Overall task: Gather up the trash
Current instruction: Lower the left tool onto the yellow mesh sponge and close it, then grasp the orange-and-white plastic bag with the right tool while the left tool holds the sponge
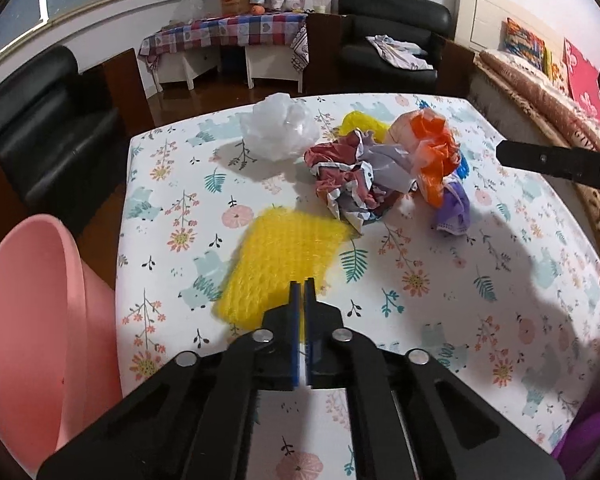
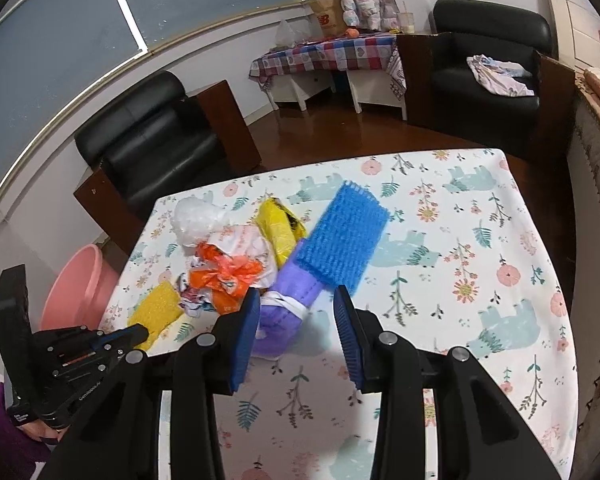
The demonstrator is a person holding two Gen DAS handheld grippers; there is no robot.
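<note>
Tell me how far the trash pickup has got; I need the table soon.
Nothing looks binned yet: what shows of the pink bin is empty. In hand: the left gripper is shut on the edge of the yellow mesh. Left: the open right gripper flanks the purple bag; the clear bag, crumpled paper and orange bag remain.

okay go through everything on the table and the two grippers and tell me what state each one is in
left gripper: shut, tips at the yellow foam net's near edge; a grip can't be confirmed
right gripper: open, purple wad between its fingers
blue foam net: lying flat
white plastic bag: crumpled
orange bag: crumpled
pink bin: open, beside the table
</note>
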